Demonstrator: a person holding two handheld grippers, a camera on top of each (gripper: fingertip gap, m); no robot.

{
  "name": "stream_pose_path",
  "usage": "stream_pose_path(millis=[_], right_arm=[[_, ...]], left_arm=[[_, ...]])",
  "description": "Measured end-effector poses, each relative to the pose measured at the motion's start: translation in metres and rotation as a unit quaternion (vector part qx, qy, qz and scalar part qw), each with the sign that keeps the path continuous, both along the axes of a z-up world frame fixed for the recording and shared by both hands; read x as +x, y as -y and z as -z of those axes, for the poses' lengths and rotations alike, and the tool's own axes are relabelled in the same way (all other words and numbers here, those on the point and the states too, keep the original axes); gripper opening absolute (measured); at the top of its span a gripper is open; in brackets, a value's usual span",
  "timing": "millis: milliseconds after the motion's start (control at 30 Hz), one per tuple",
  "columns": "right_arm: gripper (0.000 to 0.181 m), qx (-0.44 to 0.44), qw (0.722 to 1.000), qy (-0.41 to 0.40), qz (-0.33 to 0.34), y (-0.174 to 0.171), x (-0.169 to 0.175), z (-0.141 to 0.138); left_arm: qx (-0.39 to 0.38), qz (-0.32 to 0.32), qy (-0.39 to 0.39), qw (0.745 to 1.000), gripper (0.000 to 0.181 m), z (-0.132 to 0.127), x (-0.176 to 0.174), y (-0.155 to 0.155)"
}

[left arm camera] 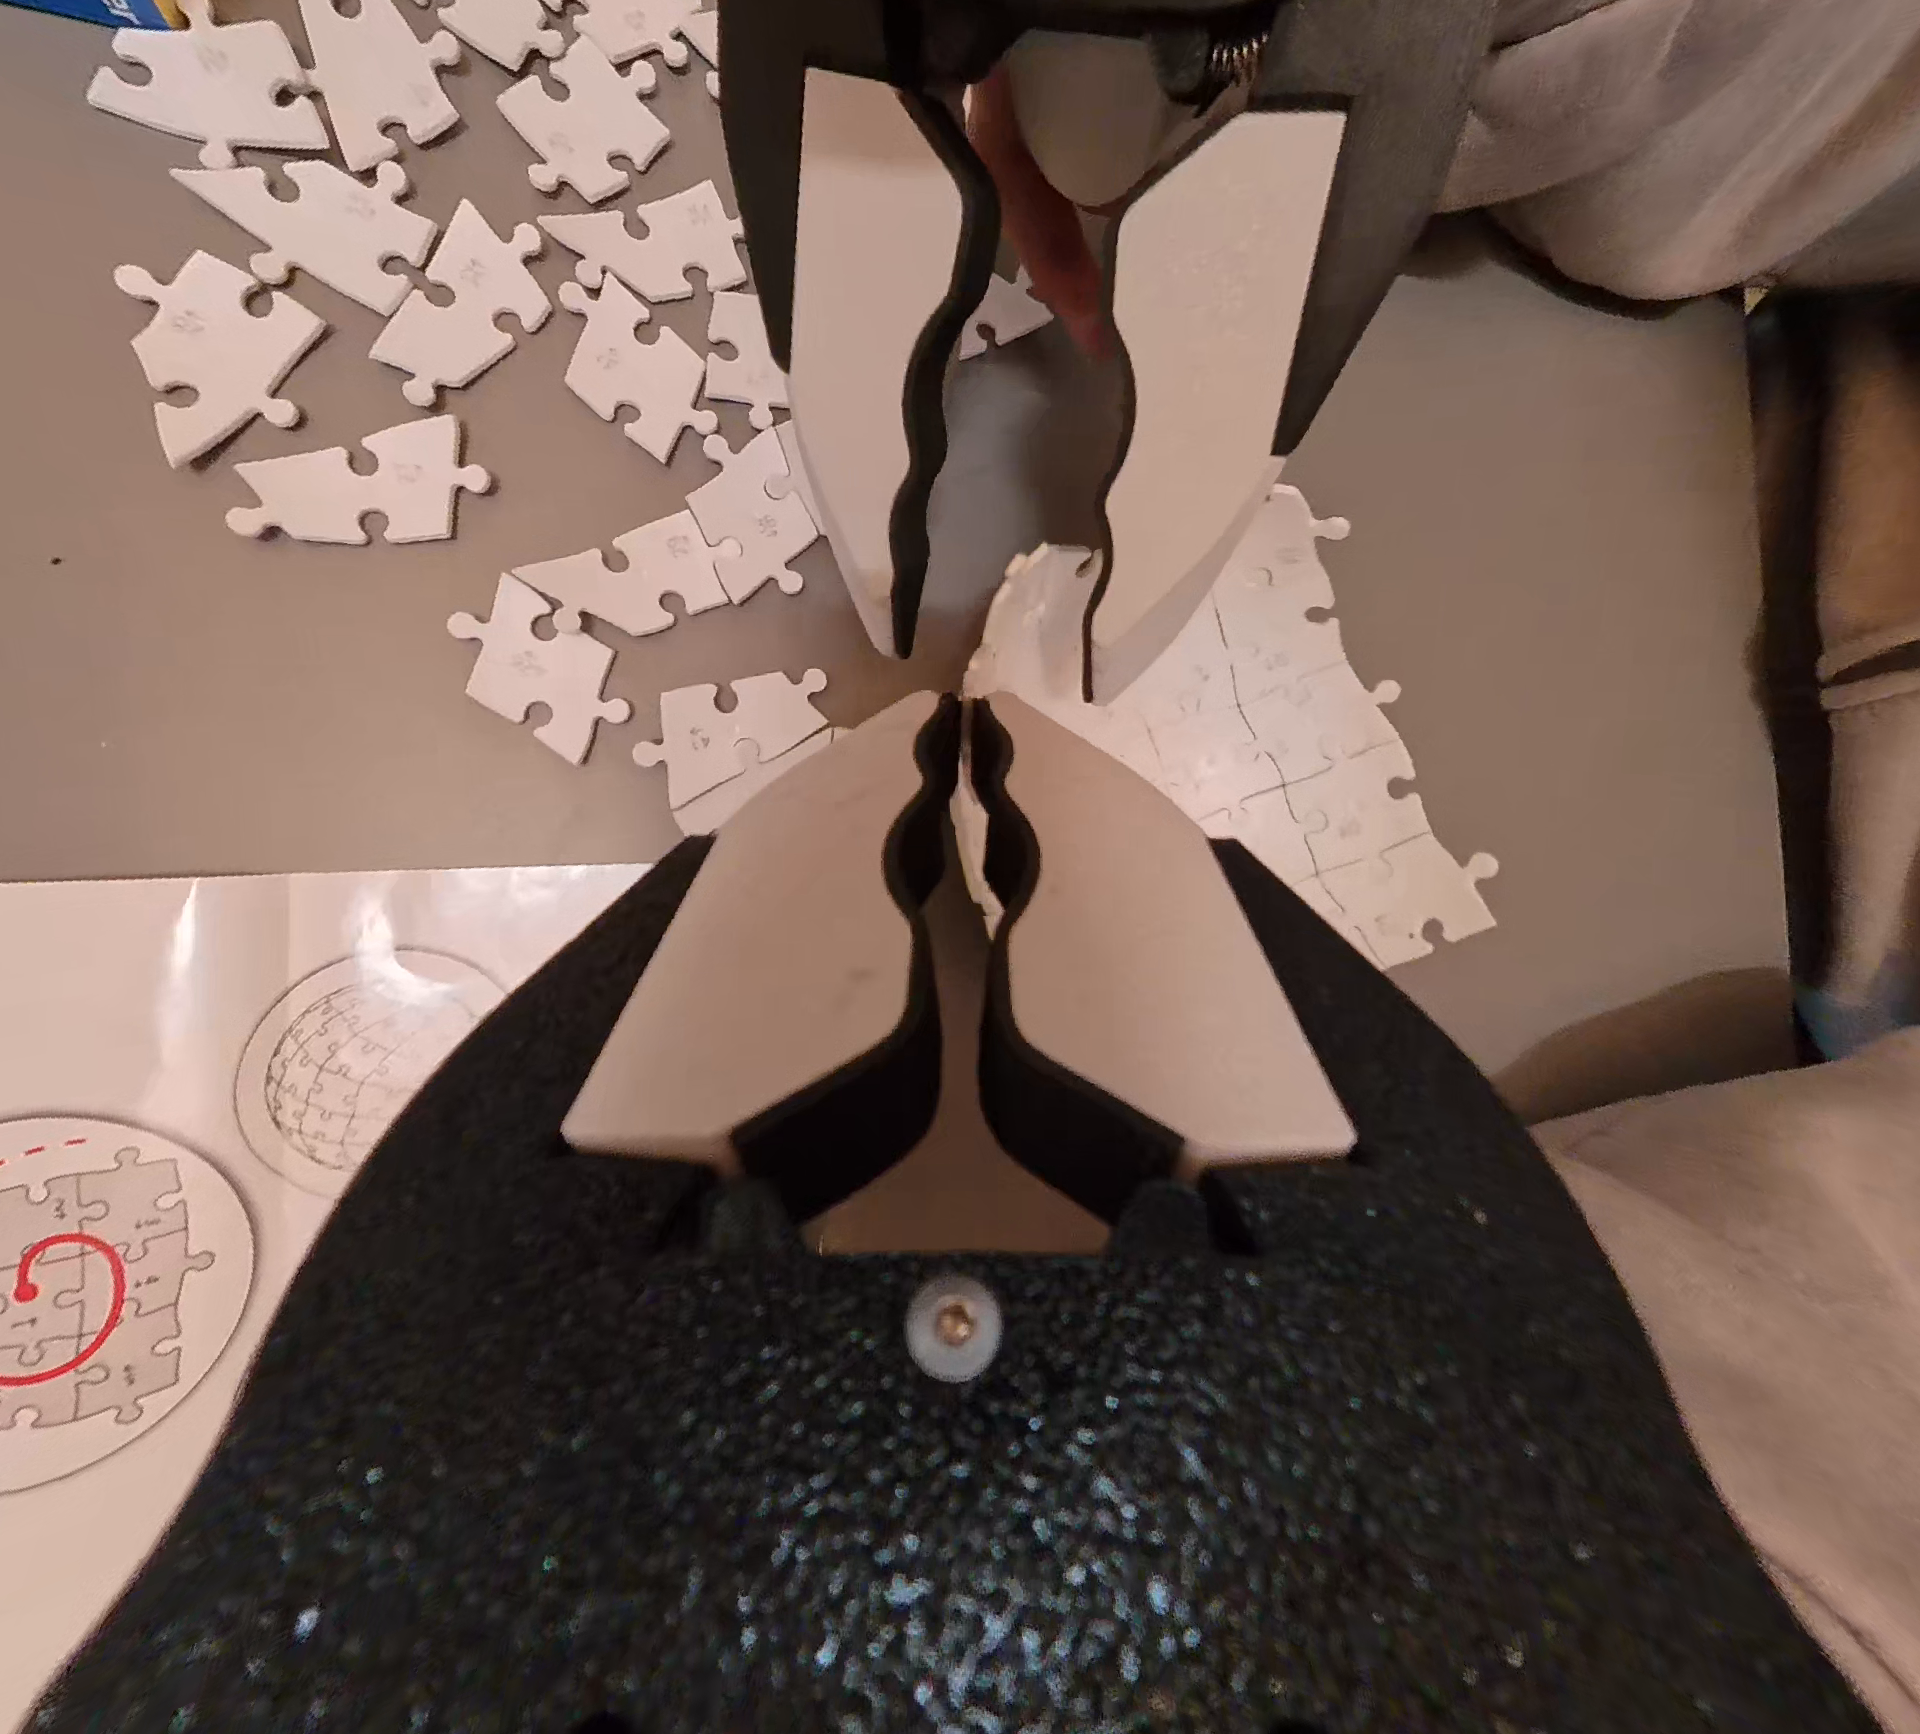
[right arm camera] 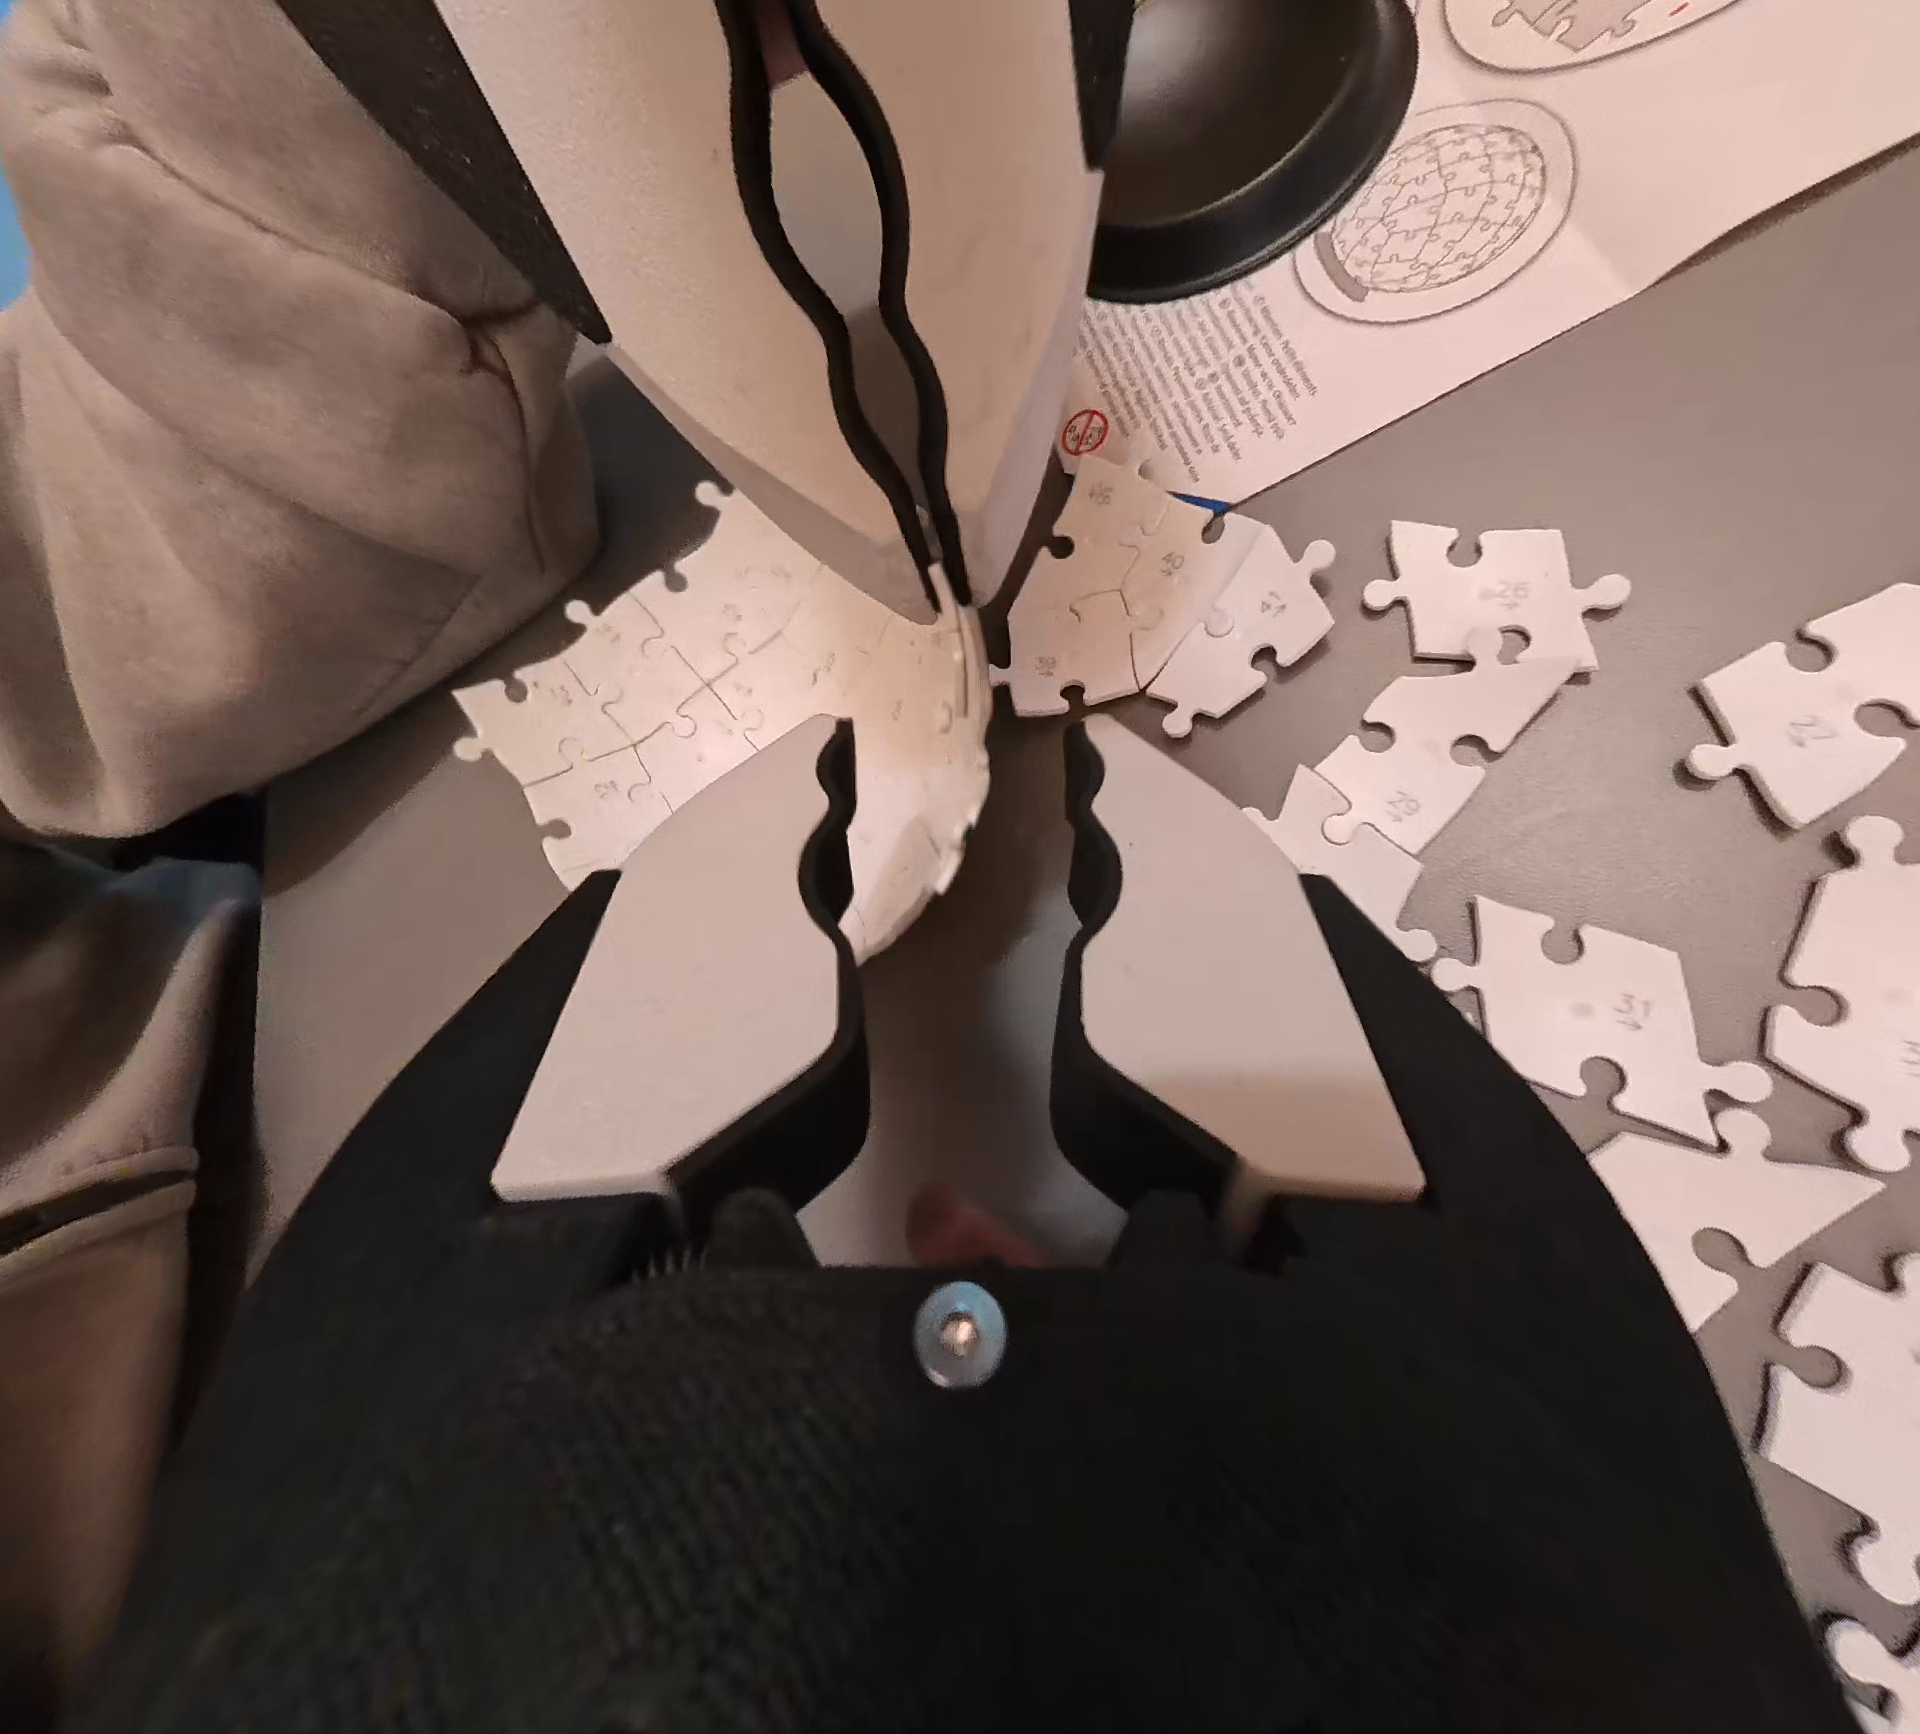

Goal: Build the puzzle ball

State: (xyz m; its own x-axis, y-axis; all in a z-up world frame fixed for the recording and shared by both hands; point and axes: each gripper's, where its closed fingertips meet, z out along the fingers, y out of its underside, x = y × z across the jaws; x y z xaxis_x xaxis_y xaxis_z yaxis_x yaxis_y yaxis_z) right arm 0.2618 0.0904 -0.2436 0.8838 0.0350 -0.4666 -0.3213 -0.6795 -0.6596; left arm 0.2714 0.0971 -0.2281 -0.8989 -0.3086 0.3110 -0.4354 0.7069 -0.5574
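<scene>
The left gripper (left arm camera: 958, 705) is clenched on the rim of the curved shell (right arm camera: 727, 676) of joined pieces, which rests on the grey table (left arm camera: 208, 749). Facing it, the right gripper (right arm camera: 956, 739) is spread wide, one finger over the shell. A small joined cluster (right arm camera: 1143, 614) lies just beside the shell; loose pieces (left arm camera: 436, 302) are scattered beyond it; a leaflet (right arm camera: 1558, 157) and black stand (right arm camera: 1257, 136) sit farther off.

The left gripper (left arm camera: 961, 708) is pinching the edge of the curved assembled puzzle section (left arm camera: 1309, 749), its jaws nearly touching. The right gripper (left arm camera: 992, 645) is facing it tip to tip, jaws parted over that same edge. Loose white pieces (left arm camera: 468, 230) are lying scattered beyond the jaws' left side.
</scene>
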Motion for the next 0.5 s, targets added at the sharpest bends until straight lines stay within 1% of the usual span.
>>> stream_pose_path(millis=[100,167,233,333,433,500], right_arm=[[0.039,0.005,0.999,-0.035,0.031,0.003,0.006,-0.007],[0.038,-0.019,0.998,-0.056,0.023,0.016,0.004,-0.007],[0.037,-0.032,0.998,-0.046,0.024,0.029,0.007,-0.010],[0.028,-0.038,0.997,-0.050,0.039,0.036,0.012,-0.013],[0.027,-0.056,0.996,-0.062,0.015,0.042,0.003,-0.010],[0.028,-0.065,0.996,-0.055,-0.003,0.043,-0.004,-0.009]], left_arm=[[-0.013,0.001,0.000,1.000,0.001,0.000,0.001,0.001],[-0.023,0.009,0.003,1.000,0.002,-0.001,0.000,0.003],[-0.031,0.019,0.002,0.999,0.002,-0.002,-0.002,0.005],[-0.022,0.025,0.000,0.999,0.002,0.000,-0.004,0.005],[0.001,0.023,-0.006,1.000,0.002,0.004,-0.006,0.001],[0.014,0.025,-0.013,0.999,0.002,0.005,-0.010,-0.002]])
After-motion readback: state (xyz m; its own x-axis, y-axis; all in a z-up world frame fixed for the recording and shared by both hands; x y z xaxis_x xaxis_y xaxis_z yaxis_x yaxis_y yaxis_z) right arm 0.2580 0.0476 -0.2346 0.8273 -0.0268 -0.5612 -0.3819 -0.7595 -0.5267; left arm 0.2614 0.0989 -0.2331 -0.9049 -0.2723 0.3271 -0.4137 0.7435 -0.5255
